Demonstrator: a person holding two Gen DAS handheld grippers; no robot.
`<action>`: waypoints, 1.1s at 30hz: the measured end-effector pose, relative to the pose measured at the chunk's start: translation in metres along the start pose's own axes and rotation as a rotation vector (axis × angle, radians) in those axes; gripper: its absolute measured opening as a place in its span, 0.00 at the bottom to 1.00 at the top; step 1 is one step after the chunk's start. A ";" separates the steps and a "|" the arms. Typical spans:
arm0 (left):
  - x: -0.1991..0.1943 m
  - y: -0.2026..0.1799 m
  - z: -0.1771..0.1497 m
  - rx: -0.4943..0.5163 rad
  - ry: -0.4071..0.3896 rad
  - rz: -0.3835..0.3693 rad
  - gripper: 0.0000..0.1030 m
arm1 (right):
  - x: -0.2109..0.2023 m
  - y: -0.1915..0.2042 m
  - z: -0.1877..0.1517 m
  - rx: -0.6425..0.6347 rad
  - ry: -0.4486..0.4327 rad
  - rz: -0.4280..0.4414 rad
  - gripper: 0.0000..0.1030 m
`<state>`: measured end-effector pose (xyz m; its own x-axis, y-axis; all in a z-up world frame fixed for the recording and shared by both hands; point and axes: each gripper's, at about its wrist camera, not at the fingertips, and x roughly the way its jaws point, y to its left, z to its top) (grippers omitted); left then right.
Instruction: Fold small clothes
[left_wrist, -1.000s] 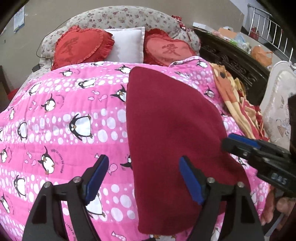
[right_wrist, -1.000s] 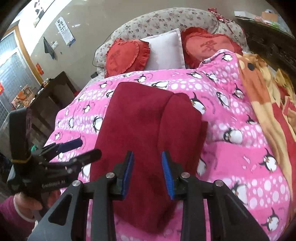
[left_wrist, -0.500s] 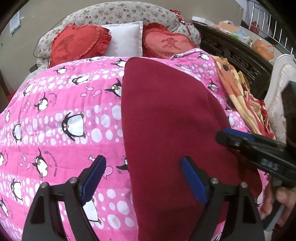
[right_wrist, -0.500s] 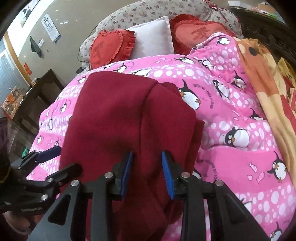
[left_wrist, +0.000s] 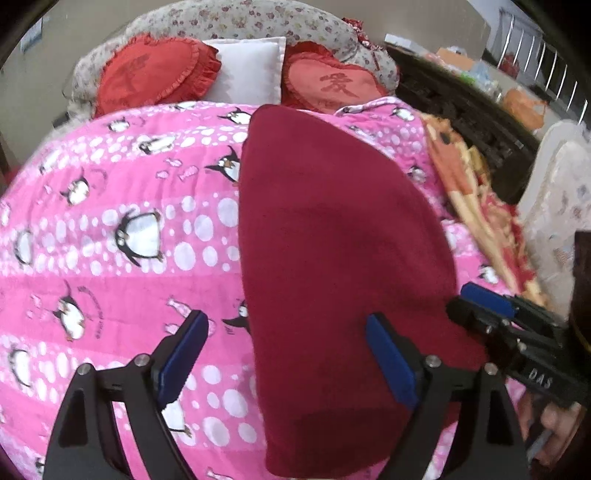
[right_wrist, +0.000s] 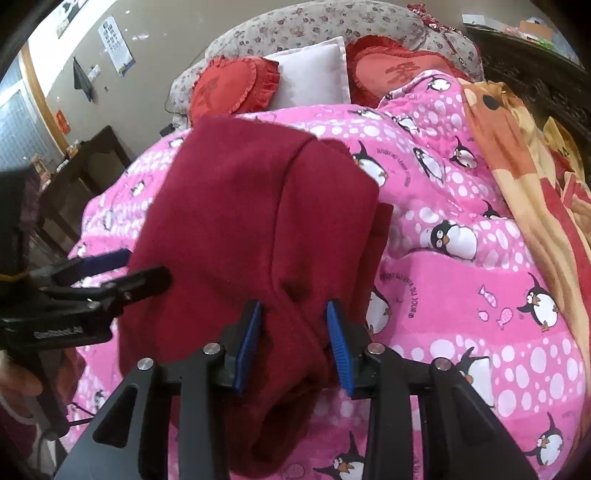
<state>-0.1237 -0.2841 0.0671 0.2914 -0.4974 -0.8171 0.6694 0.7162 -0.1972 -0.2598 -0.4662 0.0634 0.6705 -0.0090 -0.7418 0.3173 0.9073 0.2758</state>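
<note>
On a bed spread with a pink penguin-print quilt (left_wrist: 110, 229), a dark red garment (left_wrist: 332, 240) lies folded lengthwise, running from the near edge toward the far pillows. The left gripper (left_wrist: 284, 354) hangs wide open above the garment's near left edge, one blue pad (left_wrist: 184, 354) over the quilt, the other over the cloth, grasping nothing. The right gripper (right_wrist: 293, 343) is partly closed around a bunched fold at the garment's near end, apparently gripping it, though contact is hard to confirm. Two red heart-shaped cushions (left_wrist: 155, 74) flank a white pillow (left_wrist: 251, 70) at the far headboard; an orange blanket (right_wrist: 517, 155) lies to the right.
</note>
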 end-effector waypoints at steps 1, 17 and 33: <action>0.000 0.002 0.001 -0.014 0.001 -0.022 0.89 | -0.005 -0.006 0.000 0.025 -0.023 -0.001 0.28; 0.026 0.017 0.003 -0.122 0.101 -0.242 0.72 | 0.048 -0.034 0.007 0.250 0.045 0.280 0.38; -0.072 0.099 -0.080 -0.097 0.174 -0.031 0.65 | 0.030 0.094 -0.044 0.065 0.199 0.303 0.30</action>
<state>-0.1333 -0.1384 0.0633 0.1434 -0.4339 -0.8894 0.6045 0.7500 -0.2685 -0.2397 -0.3630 0.0403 0.5987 0.3443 -0.7232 0.1702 0.8276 0.5349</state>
